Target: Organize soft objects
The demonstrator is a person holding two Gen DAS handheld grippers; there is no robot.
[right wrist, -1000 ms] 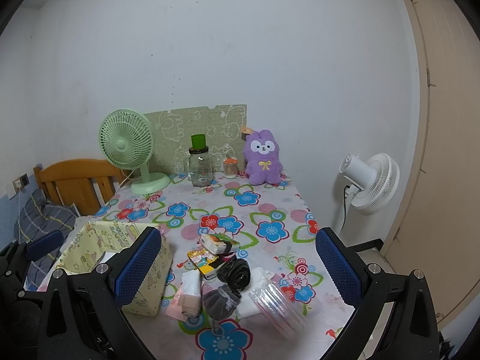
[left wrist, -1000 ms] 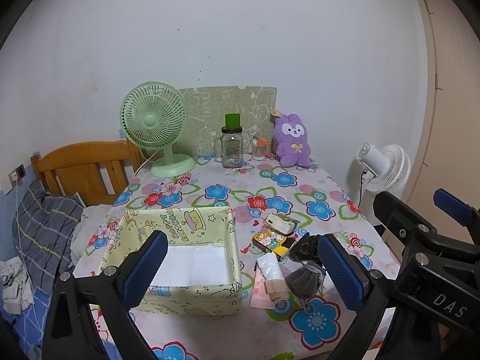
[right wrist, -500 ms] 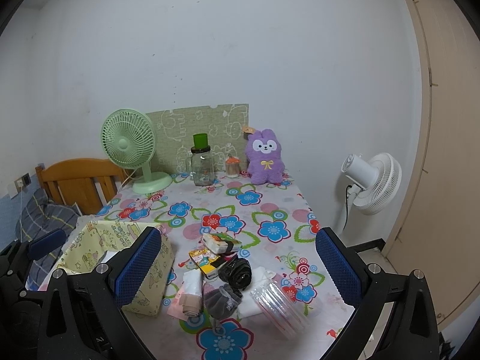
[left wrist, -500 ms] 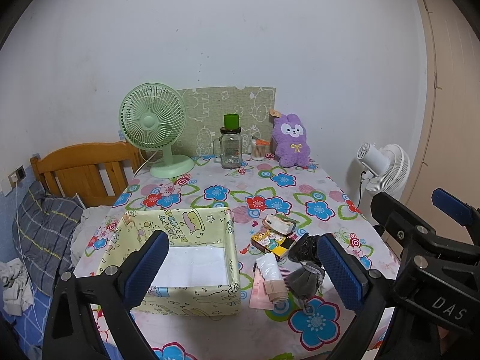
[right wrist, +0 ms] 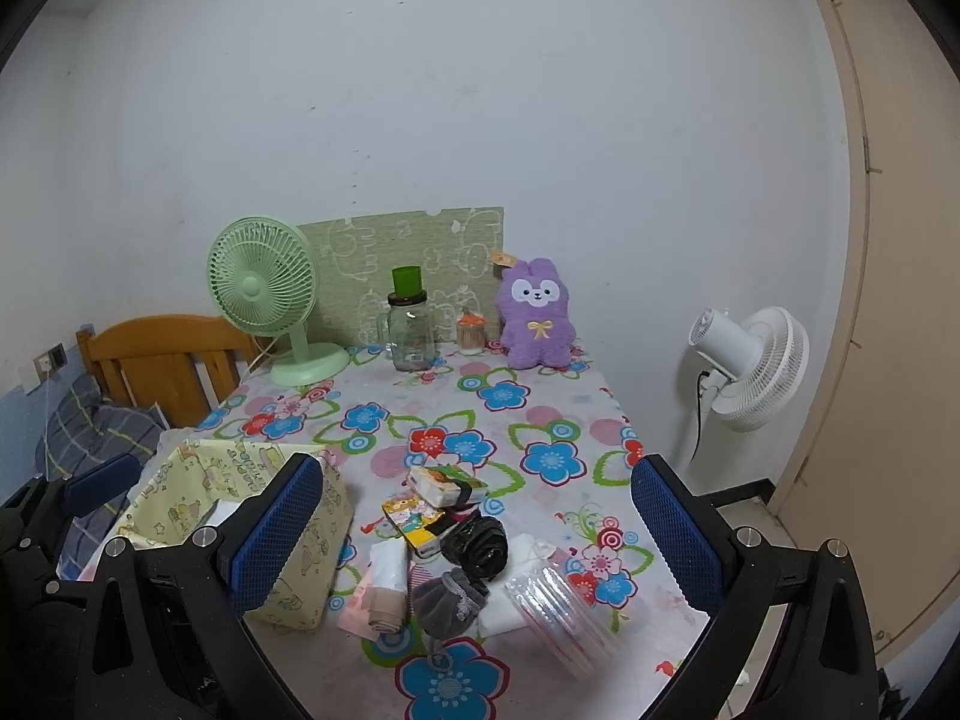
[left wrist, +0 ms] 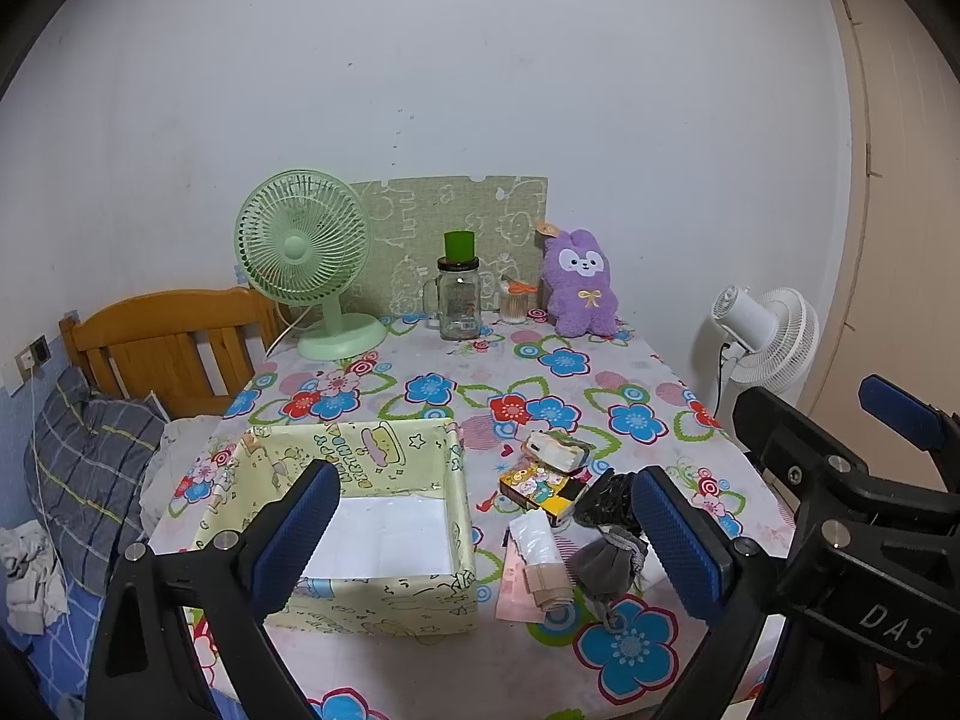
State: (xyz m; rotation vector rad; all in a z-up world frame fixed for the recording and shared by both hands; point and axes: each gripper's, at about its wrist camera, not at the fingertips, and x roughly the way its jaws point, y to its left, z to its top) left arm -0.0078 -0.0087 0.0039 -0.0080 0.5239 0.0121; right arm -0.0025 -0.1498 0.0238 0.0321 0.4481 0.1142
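A pale yellow fabric box (left wrist: pixel 366 516) stands open at the near left of the flowered table (left wrist: pixel 528 378), its inside bare. To its right lies a pile: a grey pouch (left wrist: pixel 606 558), a black rolled bag (left wrist: pixel 606 498), a white and beige roll (left wrist: pixel 543 564), a tissue pack (left wrist: pixel 555 450) and a yellow carton (left wrist: pixel 537 483). A purple plush rabbit (left wrist: pixel 579 282) sits by the far wall. My left gripper (left wrist: pixel 480 531) hangs open above the box and pile. My right gripper (right wrist: pixel 477 534) is open over the pile (right wrist: pixel 450 546), holding nothing.
A green desk fan (left wrist: pixel 306 258), a glass jar with a green lid (left wrist: pixel 459 294) and a small toothpick jar (left wrist: pixel 516 300) stand at the back. A clear ribbed plastic item (right wrist: pixel 558 606) lies near the front right edge. A wooden headboard (left wrist: pixel 162 336) and white floor fan (left wrist: pixel 765 330) flank the table.
Both views have shifted only slightly; the scene sits a touch lower in the right wrist view. Nothing on the table has moved and both grippers stay open.
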